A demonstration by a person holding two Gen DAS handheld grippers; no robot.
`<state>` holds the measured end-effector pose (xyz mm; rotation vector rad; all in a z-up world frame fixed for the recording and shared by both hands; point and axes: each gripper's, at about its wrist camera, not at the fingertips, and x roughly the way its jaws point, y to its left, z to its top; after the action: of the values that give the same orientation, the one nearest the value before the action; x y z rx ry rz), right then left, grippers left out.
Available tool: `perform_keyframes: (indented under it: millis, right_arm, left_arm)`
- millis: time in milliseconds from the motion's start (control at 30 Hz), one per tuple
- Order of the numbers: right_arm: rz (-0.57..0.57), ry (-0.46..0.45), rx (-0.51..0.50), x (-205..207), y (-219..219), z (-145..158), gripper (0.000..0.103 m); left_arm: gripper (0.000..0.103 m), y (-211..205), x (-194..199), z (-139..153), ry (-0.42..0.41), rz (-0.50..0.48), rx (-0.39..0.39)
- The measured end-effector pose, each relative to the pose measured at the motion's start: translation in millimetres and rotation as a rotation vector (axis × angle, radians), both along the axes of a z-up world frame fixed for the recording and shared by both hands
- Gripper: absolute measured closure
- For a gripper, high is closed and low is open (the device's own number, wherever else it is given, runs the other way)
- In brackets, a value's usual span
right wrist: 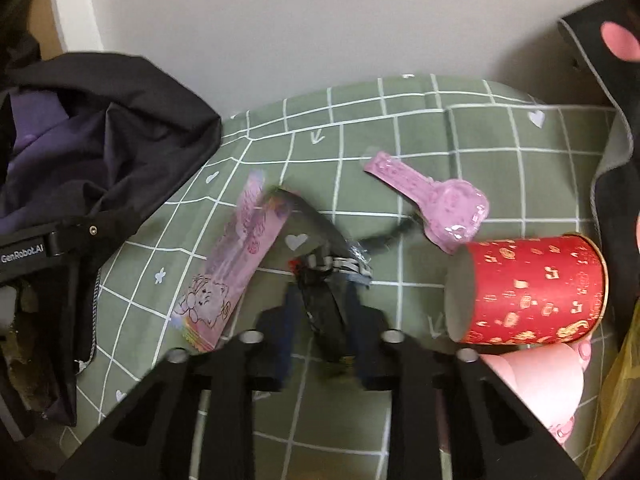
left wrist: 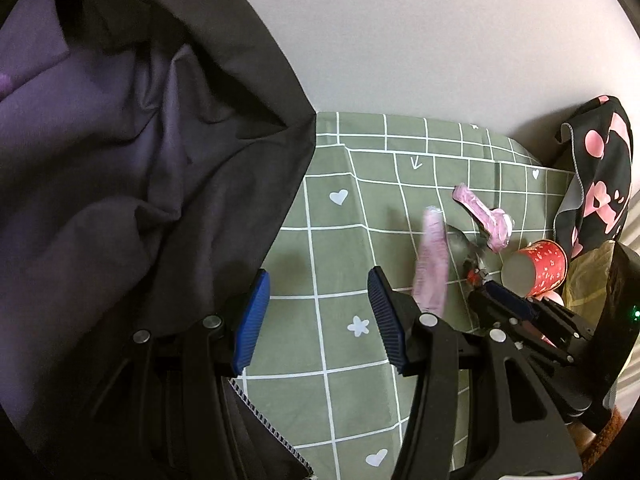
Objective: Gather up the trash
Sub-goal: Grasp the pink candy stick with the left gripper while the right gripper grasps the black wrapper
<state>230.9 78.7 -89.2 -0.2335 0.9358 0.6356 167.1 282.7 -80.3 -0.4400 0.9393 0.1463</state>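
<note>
Fingers of the right gripper [right wrist: 320, 304] pinch a dark wrapper [right wrist: 325, 280] on the green checked cloth [right wrist: 500, 168]; left gripper [left wrist: 316, 316] hovers half-open, empty. Red cup [right wrist: 536, 288] lies beside.

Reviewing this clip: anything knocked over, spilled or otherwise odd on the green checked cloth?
Yes. The red paper cup lies tipped on its side at the right, a pink cup also on its side just below it. No spill is visible. Pink packaging lies loose on the cloth, and the right gripper pinches a crumpled dark wrapper.
</note>
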Motion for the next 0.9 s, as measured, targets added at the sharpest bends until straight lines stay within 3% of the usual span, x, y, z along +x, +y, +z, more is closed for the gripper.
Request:
perform_keyframes:
  millis: [133,333,533,700,900]
  right_arm:
    - [-0.006,-0.013,0.051,-5,-18,16,0.090]
    - [-0.054,-0.111,0.120,-17,-55,64,0.090]
    - [-0.174,-0.186,0.150,-27,-109,104,0.090]
    - [-0.240,-0.209,0.113,-43,-149,110,0.090]
    - [-0.311,-0.186,0.113,-60,-187,103,0.090]
  left_arm:
    - [0.055,-5,2,1,-0.003,-0.016,-0.014]
    - [0.055,-31,9,2,-0.005,-0.106,-0.036]
    - [0.055,-73,21,-2,0.010,-0.212,0.038]
    - [0.055,-97,28,-13,0.033,-0.241,0.119]
    - [0.058,-107,36,-20,0.064,-0.220,0.148]
